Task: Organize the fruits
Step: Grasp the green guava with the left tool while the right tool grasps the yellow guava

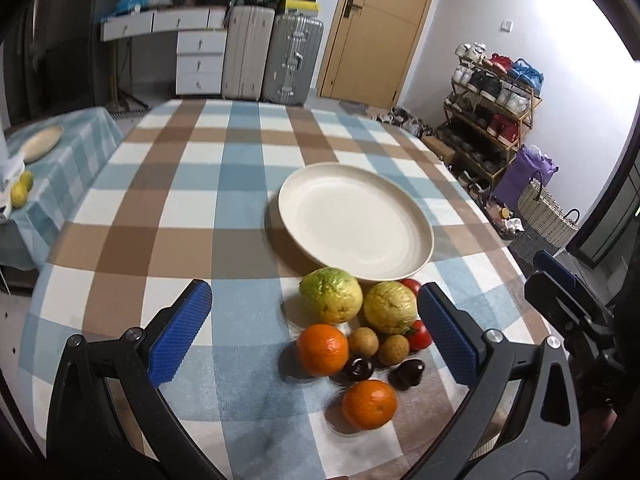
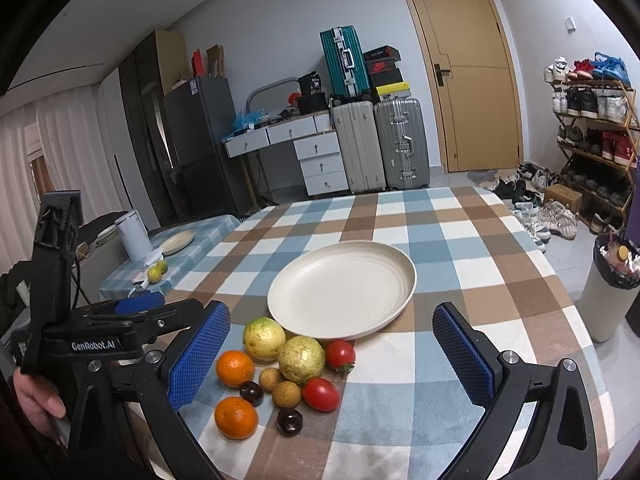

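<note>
Two fisheye views are given of a tabletop [image 2: 460, 240] covered w/ a blue, brown & white checked cloth; behind it a wooden door [image 2: 464, 80], stacked suitcases [image 2: 380, 144], a white drawer desk [image 2: 296, 140] & a shoe rack [image 2: 592, 132] at right are seen. A side table [image 2: 192, 252] at left is draped in a similar cloth, w/ a second dish and two yellow-green fruits on it. A cream plate [image 2: 342, 290] is set near the tabletop's middle, nothing in it. The fruits [image 2: 286, 376] are clustered just in front of the plate's near rim: two oranges, two yellow-green guava-like fruits, two tomatoes, two small brown round ones & two dark ones. The left hand-held gripper [image 1: 316, 332] is held spread wide, nothing gripped, the cluster framed between its blue pads, toward the right pad. The right hand-held gripper [image 2: 332, 356] is likewise spread & unloaded, the fruits lying near its left pad; no contact is seen.
</note>
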### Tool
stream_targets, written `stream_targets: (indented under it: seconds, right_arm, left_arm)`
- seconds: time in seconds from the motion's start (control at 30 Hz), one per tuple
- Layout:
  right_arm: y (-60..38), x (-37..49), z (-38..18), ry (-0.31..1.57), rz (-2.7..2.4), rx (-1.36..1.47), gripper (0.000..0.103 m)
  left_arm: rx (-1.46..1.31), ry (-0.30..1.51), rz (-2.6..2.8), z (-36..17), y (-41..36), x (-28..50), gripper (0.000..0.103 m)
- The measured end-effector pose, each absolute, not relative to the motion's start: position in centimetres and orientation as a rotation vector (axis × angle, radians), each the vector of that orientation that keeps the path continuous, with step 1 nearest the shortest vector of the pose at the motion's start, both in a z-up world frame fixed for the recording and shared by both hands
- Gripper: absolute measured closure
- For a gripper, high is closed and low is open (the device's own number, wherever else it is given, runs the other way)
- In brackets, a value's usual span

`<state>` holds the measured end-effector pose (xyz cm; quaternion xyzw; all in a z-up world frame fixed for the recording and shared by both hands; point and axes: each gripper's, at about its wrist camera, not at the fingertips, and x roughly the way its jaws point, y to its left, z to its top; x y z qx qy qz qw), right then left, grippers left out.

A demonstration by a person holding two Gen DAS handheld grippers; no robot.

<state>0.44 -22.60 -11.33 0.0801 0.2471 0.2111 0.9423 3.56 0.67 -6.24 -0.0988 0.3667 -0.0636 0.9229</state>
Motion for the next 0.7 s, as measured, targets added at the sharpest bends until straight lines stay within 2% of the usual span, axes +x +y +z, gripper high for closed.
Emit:
stream_targets:
  seconds: [0.47,0.63,0.7]
  right_arm:
    - [-23.3,4.5,-15.5,0.615,0.449,0.225,0.0]
    - [-23.6,5.7,-16.3,0.649,0.478,0.266,0.0]
    - [-23.6,6.1,-16.5,0.663,0.495,0.279,0.0]
  left_arm:
    - [-0.379,0.938,-0.322,-11.4,3.1,10.8,0.002]
    - [-0.439,0.988,-0.377,-12.7,3.5,12.7,0.011]
    - [-0.452,1.002,-0.397,-13.1,3.5,13.1,0.018]
